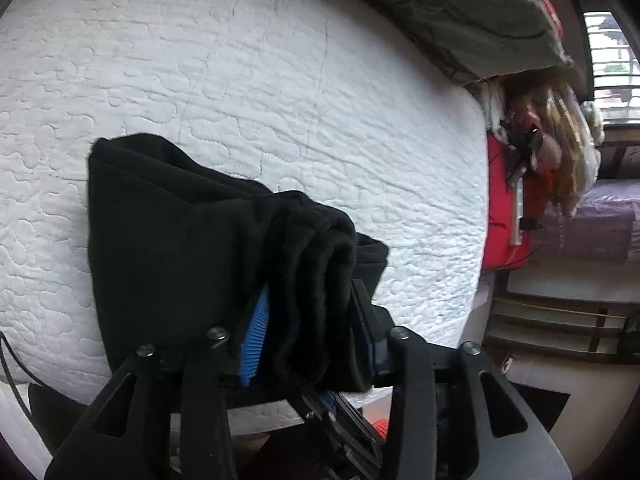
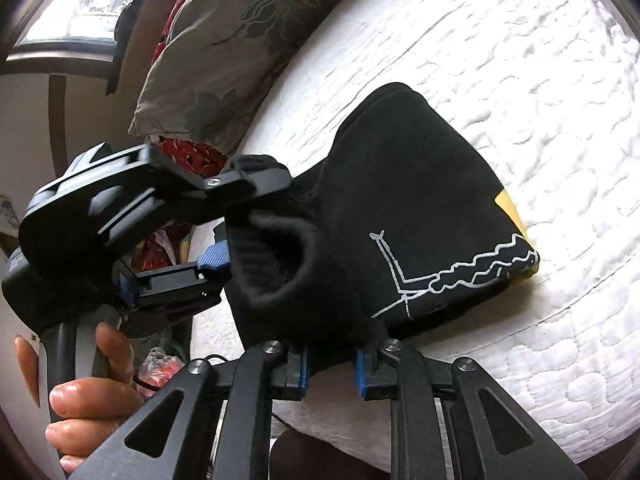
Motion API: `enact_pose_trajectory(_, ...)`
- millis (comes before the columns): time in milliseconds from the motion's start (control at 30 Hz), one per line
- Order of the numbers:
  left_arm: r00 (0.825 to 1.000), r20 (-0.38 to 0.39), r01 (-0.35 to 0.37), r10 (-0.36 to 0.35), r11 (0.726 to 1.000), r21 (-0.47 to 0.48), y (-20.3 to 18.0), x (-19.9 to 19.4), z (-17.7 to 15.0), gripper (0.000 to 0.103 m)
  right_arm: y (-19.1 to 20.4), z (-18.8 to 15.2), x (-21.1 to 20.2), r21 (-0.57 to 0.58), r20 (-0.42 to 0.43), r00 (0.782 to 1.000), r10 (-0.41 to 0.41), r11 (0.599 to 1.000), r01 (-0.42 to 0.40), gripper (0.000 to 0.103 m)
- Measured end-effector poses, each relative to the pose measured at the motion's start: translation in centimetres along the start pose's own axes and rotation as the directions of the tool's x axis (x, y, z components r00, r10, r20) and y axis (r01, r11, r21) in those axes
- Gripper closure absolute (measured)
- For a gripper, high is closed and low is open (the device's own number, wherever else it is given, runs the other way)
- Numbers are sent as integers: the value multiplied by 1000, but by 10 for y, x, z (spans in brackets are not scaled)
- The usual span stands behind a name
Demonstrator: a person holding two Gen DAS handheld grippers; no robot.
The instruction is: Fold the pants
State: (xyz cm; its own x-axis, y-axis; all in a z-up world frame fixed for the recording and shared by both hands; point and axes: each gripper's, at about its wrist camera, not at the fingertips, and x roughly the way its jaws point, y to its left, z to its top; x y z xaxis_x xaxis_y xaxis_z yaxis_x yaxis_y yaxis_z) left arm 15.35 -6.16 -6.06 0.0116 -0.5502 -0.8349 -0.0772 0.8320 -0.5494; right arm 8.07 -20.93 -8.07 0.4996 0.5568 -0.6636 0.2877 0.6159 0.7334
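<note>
Black pants (image 2: pixel 400 208), already folded into a compact thick bundle, sit at the near edge of the white quilted mattress (image 1: pixel 240 80); the far part of the bundle rests on the quilt, while the near end is lifted off it between the two grippers. Left gripper (image 1: pixel 312 320) is clenched on a rolled stack of several layers, its blue ribbed pads (image 1: pixel 256 332) pressed against both sides of the roll. Right gripper (image 2: pixel 330 368) grips the near hem of the same bundle, jaws closed onto the cloth with only a narrow width of fabric between the pads. The person's left hand (image 2: pixel 88 392) is wrapped round the left tool's handle. Fabric is soft, matte and fleece-like, with a plush pile showing at the rolled edge; a white line print and a yellow patch (image 2: pixel 510 208) appear on the right side of the bundle. Mattress surface is stitched in a raised meander pattern, probably grippy enough to drag at the cloth. Risks, as I judge them: the bundle lies close to the mattress edge, so a slack release could let it slide off; the thick roll could spring open once let go; uneven pull between the two grips could skew the layers. An olive floral pillow (image 2: pixel 224 40) lies at the far side.
</note>
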Motion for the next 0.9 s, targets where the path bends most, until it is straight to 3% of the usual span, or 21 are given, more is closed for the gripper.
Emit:
enact_pose_trajectory(100, 999, 29, 25, -25, 999, -19, 6, -17, -3, 56, -3, -1, -9, 24, 19, 1000, 8, 1000, -8, 79)
enact_pose_trajectory(233, 996, 70, 53, -49, 997, -56, 26, -36, -14, 55, -12, -1, -20, 58, 38, 999, 7, 998, -9, 75)
enact_pose_trajectory(333, 988, 103, 125, -112, 985, -123, 54, -49, -32, 54, -16, -2, -31, 77, 58, 998, 2, 997, -7, 73)
enact_pose_trajectory(433, 980, 138, 166, -144, 972, -165, 68, -53, -59, 39, -20, 0, -47, 85, 98, 995, -8, 996, 0, 73)
enact_pose_trajectory(500, 978, 142, 178, -152, 965, -191, 72, -47, -73, 37, -22, 5, -59, 88, 136, 991, -4, 996, -8, 70)
enact_pose_trajectory(600, 967, 135, 248, -215, 918, -309, 84, -24, -86, 37, -20, 18, -70, 82, 172, 985, 5, 996, -20, 61)
enact_pose_trajectory(700, 957, 138, 290, -255, 866, -409, 95, -5, -90, 37, -12, 33, -68, 46, 151, 988, 23, 998, -30, 61)
enact_pose_trajectory(833, 949, 140, 314, -281, 831, -460, 100, 5, -88, 37, 9, 51, -53, -41, 88, 996, 34, 999, -30, 60)
enact_pose_trajectory(900, 948, 150, 318, -281, 819, -478, 103, 7, -88, 37, 14, 51, -45, -93, 59, 998, -5, 996, 10, 59)
